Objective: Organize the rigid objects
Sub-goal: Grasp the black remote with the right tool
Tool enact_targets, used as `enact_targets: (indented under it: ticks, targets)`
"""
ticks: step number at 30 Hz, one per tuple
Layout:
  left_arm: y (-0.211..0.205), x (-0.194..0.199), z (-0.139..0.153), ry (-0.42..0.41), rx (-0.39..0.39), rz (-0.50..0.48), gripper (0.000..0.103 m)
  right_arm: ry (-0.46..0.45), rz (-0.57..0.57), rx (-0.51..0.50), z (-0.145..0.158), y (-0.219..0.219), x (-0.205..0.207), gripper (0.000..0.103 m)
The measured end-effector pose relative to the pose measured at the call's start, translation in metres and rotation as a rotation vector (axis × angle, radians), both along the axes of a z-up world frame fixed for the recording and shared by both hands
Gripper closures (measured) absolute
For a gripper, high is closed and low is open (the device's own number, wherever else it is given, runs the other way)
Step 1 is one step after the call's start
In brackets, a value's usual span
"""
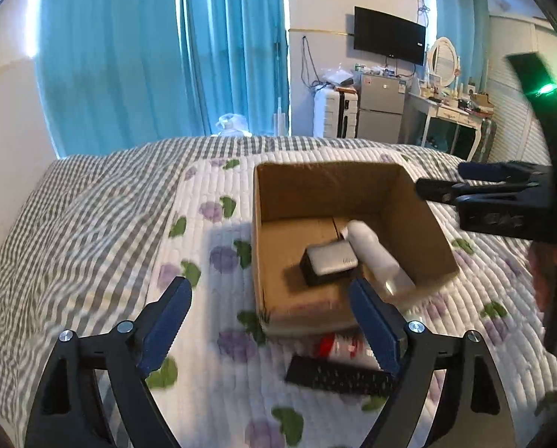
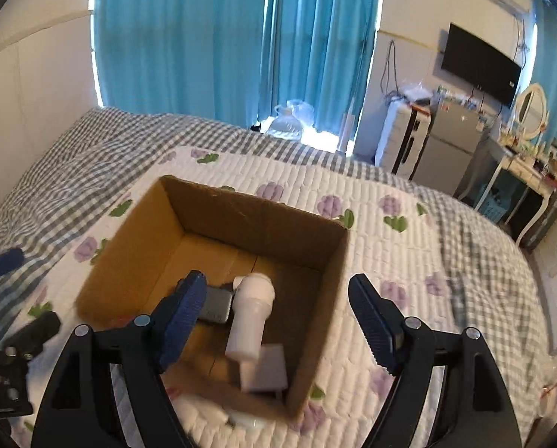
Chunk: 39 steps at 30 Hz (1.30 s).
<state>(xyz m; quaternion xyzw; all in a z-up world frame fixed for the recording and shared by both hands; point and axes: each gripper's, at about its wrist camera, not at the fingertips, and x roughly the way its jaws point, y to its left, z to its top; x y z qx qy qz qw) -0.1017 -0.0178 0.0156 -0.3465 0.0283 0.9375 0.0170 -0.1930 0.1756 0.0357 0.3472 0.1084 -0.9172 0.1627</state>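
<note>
An open cardboard box (image 1: 424,224) sits on the quilted bed and also shows in the right wrist view (image 2: 129,231). Inside lie a white bottle (image 1: 368,246) (image 2: 250,313) and a grey and black block (image 1: 329,263) (image 2: 213,306). A pale flat piece (image 2: 265,367) shows blurred near the bottle's base. A black remote (image 1: 338,375) and a red and white tube (image 1: 347,347) lie on the quilt in front of the box. My left gripper (image 1: 278,330) is open and empty above them. My right gripper (image 2: 278,323) is open and empty over the box; it also shows in the left wrist view (image 1: 442,183).
The bed has a flowered white quilt (image 1: 218,392) over a grey checked sheet (image 1: 73,224). Blue curtains hang behind. A suitcase (image 1: 334,112), small fridge (image 1: 381,108) and dressing table (image 1: 450,112) stand beyond the bed's far right.
</note>
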Motion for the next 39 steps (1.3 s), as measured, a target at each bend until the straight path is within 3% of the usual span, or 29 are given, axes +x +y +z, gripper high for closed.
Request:
enact_targets:
  ticks: [8, 15, 19, 26, 33, 35, 37, 39]
  targets:
    - [-0.001, 0.047, -0.009, -0.015, 0.010, 0.015, 0.000, -0.014, 0.050, -0.023, 0.006, 0.001, 0.078, 0.024]
    - [-0.001, 0.050, -0.048, -0.029, -0.037, 0.065, 0.000, -0.096, 0.103, 0.058, -0.058, -0.010, 0.103, 0.024]
    - [0.001, 0.047, -0.074, -0.087, -0.084, 0.075, 0.000, -0.168, 0.143, 0.077, -0.093, -0.017, 0.103, 0.024]
    - [0.004, 0.049, -0.079, -0.095, -0.090, 0.068, 0.000, -0.262, 0.224, 0.116, -0.127, -0.037, 0.095, 0.024]
    - [-0.007, 0.049, -0.081, -0.114, -0.056, 0.116, 0.000, -0.346, 0.267, 0.148, -0.157, -0.048, 0.098, 0.036]
    - [-0.012, 0.048, -0.083, -0.127, -0.048, 0.137, 0.000, -0.347, 0.266, 0.165, -0.161, -0.048, 0.100, 0.043]
    - [-0.016, 0.046, -0.085, -0.143, -0.039, 0.156, 0.000, -0.362, 0.271, 0.154, -0.161, -0.047, 0.102, 0.059]
    - [-0.023, 0.044, -0.087, -0.157, -0.020, 0.177, 0.000, -0.378, 0.286, 0.131, -0.158, -0.044, 0.109, 0.064]
